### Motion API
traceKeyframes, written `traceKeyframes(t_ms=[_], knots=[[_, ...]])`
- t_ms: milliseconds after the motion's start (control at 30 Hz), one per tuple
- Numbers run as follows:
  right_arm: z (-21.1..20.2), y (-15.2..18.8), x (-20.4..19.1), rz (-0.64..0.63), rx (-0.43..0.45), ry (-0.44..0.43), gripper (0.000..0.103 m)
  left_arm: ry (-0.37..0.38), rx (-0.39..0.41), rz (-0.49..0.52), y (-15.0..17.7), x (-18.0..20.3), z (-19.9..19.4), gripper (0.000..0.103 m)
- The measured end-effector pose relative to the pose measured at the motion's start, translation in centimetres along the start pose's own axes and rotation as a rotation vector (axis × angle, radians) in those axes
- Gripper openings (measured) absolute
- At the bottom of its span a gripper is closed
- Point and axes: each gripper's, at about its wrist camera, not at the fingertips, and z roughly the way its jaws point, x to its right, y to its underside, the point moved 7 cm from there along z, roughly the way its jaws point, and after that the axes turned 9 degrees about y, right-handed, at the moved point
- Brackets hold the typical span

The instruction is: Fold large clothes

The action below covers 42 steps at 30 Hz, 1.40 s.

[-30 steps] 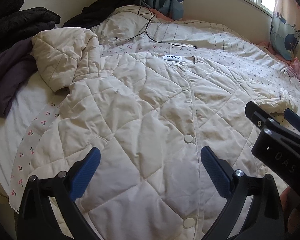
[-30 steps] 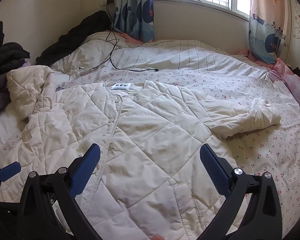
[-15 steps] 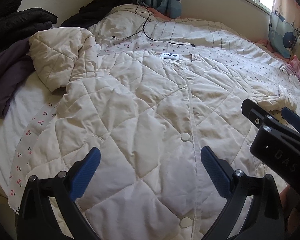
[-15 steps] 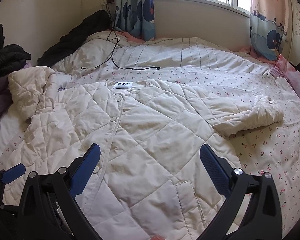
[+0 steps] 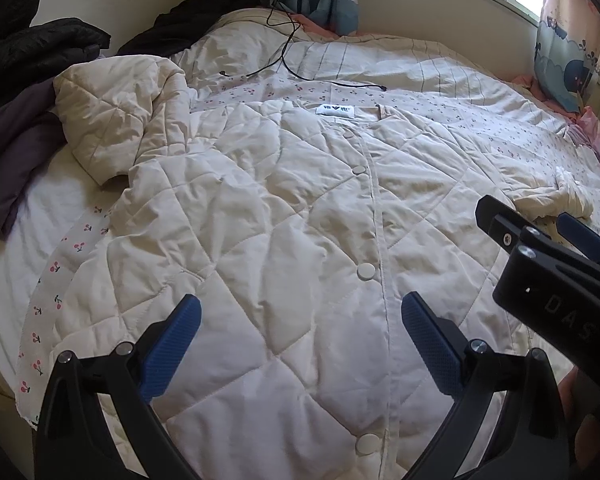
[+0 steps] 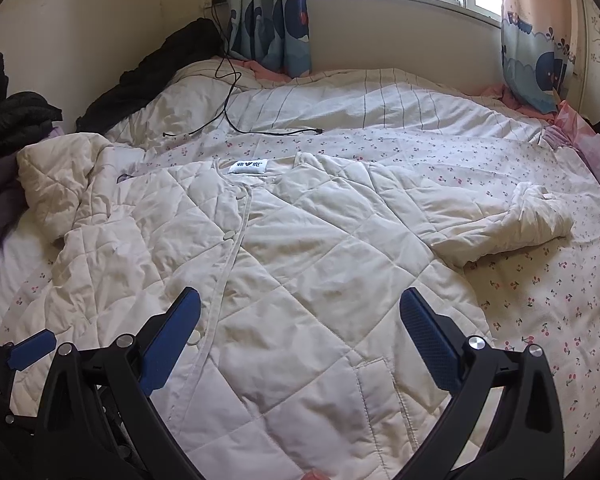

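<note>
We have not made a fold yet: the quilted jacket (image 6: 300,272) lies buttoned and flat across the middle of the bed (image 6: 540,300), both sleeves still out, while our left gripper (image 5: 296,336) and right gripper (image 6: 300,336) hang spread and empty above its hem.

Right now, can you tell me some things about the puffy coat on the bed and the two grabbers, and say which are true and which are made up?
1. The cream quilted coat lies spread flat on the bed. True.
2. The left gripper is squeezing the coat. False: it is open, holding nothing.
3. The right gripper is open. True.
4. The coat is zipped. False: round snap buttons run down its front.
5. A black cable lies beyond the collar. True.
</note>
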Motion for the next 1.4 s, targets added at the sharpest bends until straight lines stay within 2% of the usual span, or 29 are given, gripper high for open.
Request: traceKeyframes(t_ms=[1400], knots=[[1.2, 0.7, 0.0, 0.025, -0.047, -0.032, 0.096, 0.002, -0.002, 0.003, 0.2, 0.2, 0.0, 0.096]])
